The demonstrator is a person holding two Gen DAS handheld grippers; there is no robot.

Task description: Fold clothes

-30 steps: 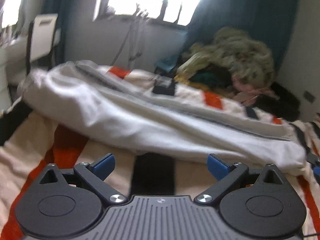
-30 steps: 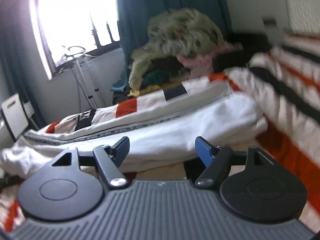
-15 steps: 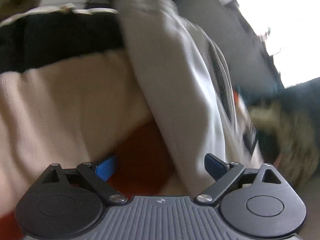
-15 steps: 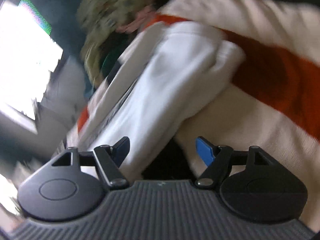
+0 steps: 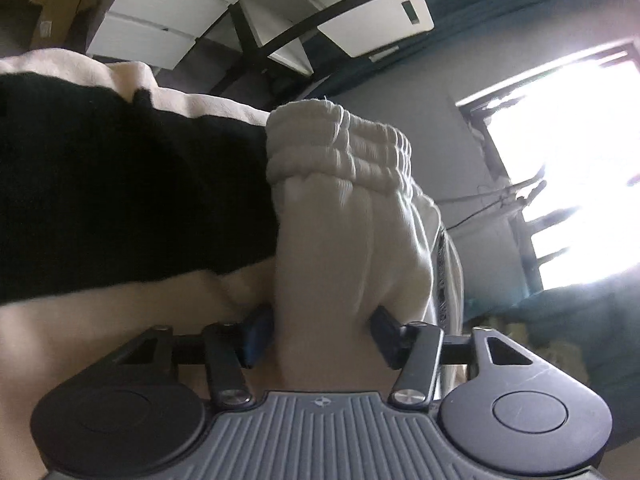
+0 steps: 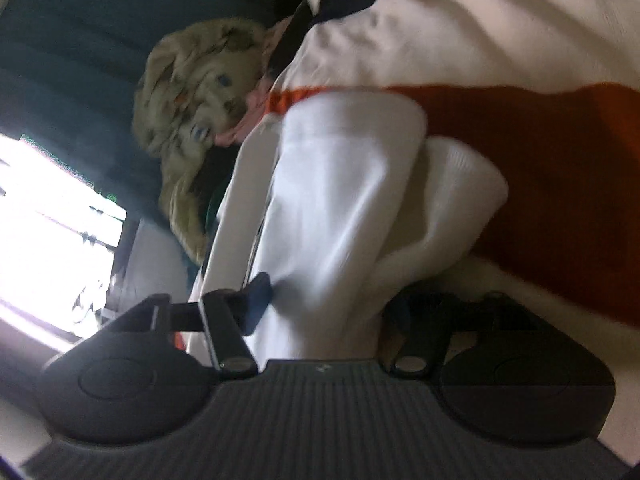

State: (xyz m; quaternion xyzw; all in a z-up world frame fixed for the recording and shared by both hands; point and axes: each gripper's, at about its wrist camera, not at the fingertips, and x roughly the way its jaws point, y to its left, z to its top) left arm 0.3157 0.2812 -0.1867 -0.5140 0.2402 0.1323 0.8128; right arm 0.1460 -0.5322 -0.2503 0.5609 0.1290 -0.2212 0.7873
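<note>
White sweatpants (image 5: pixel 348 220) lie on a striped blanket (image 5: pixel 100 360) on a bed. In the left wrist view their gathered elastic waistband (image 5: pixel 340 140) points away from me, and my left gripper (image 5: pixel 320 332) is closing on the cloth just below it, with both blue pads (image 5: pixel 256 332) pressed into the fabric. In the right wrist view the other end of the sweatpants (image 6: pixel 340 184), with a ribbed cuff (image 6: pixel 464 184), bunches between the jaws of my right gripper (image 6: pixel 328 308). That gripper is closing too, its pad (image 6: pixel 258 300) dug into the cloth. Both views are rolled on their side.
The blanket has cream, black and orange stripes (image 6: pixel 540 160). A heap of other clothes (image 6: pixel 192 92) lies past the sweatpants against a teal curtain (image 6: pixel 60 60). A bright window (image 5: pixel 580 160) and white shelving (image 5: pixel 160 12) stand beyond the bed.
Both grippers dropped toward the bed and rolled sideways. Each slid its open jaws around one end of the white sweatpants and closed on the cloth.
</note>
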